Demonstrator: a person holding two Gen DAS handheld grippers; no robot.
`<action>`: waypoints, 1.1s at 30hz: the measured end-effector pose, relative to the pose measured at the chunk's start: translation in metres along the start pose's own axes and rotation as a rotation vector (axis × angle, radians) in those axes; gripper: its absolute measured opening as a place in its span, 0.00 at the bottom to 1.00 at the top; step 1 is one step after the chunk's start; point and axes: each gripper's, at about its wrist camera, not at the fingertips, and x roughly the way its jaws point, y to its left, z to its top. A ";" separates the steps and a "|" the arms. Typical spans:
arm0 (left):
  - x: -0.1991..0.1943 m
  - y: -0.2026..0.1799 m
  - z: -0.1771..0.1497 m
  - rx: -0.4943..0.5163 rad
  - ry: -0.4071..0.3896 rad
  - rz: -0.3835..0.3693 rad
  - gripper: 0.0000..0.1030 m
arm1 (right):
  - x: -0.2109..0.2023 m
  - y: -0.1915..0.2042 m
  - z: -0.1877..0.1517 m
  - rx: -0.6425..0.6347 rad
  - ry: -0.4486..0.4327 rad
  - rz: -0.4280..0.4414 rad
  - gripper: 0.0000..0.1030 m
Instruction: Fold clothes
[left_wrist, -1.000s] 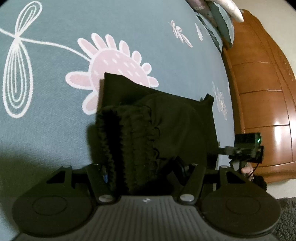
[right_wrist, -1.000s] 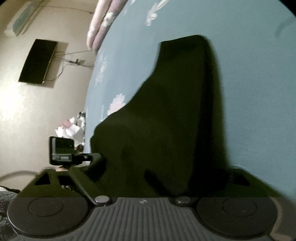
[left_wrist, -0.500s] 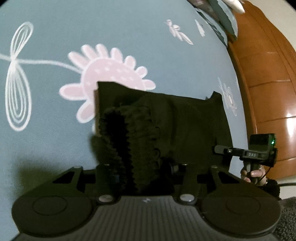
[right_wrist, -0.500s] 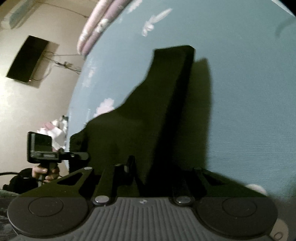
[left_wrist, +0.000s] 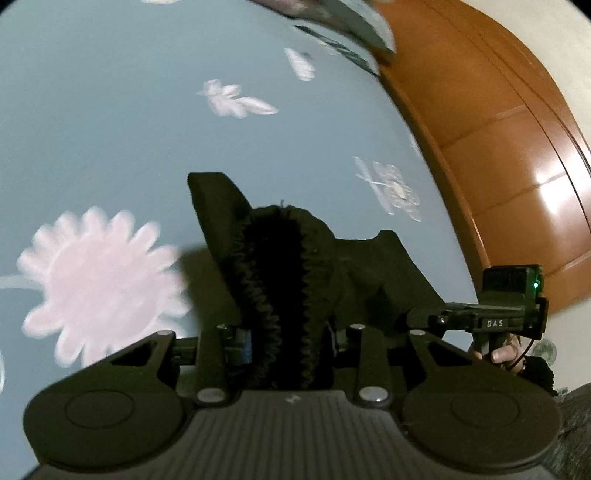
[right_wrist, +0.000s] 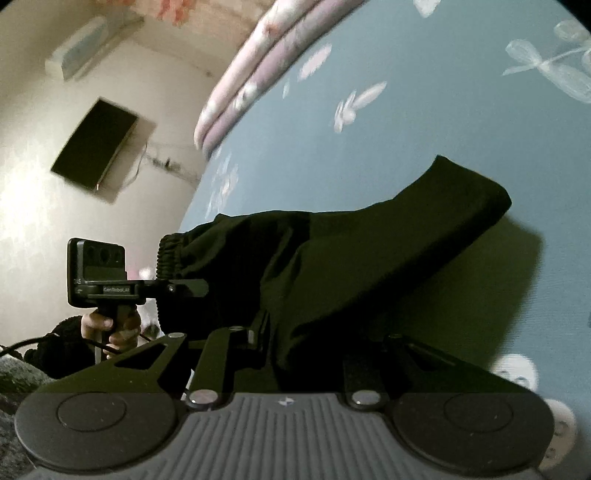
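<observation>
Black shorts (left_wrist: 295, 280) lifted, bunched, elastic waistband ruffled.

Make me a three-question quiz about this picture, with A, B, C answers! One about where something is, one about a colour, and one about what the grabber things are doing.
1. Where is the dark screen?
A. On the wall
B. On the bed
C. On the floor

2. What colour is the big flower printed on the bed cover?
A. Yellow
B. Pink
C. Green

3. What are the left gripper and the right gripper doing?
A. Both empty
B. Only one holds cloth
C. Both pinch the black garment

Answers:
1. A, the screen hangs flat on the pale wall in the right wrist view.
2. B, its petals show pale pink against the blue-grey cover.
3. C, the ruffled waistband sits between the left fingers and black cloth between the right ones, lifted off the bed.
</observation>
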 end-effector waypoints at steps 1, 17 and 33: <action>0.007 -0.009 0.010 0.032 0.009 -0.011 0.32 | -0.010 -0.001 -0.001 0.006 -0.032 -0.008 0.23; 0.166 -0.181 0.144 0.527 0.159 -0.218 0.31 | -0.148 -0.015 -0.052 0.134 -0.541 -0.274 0.25; 0.271 -0.304 0.161 0.738 0.252 -0.244 0.30 | -0.178 -0.051 -0.061 0.244 -0.757 -0.396 0.28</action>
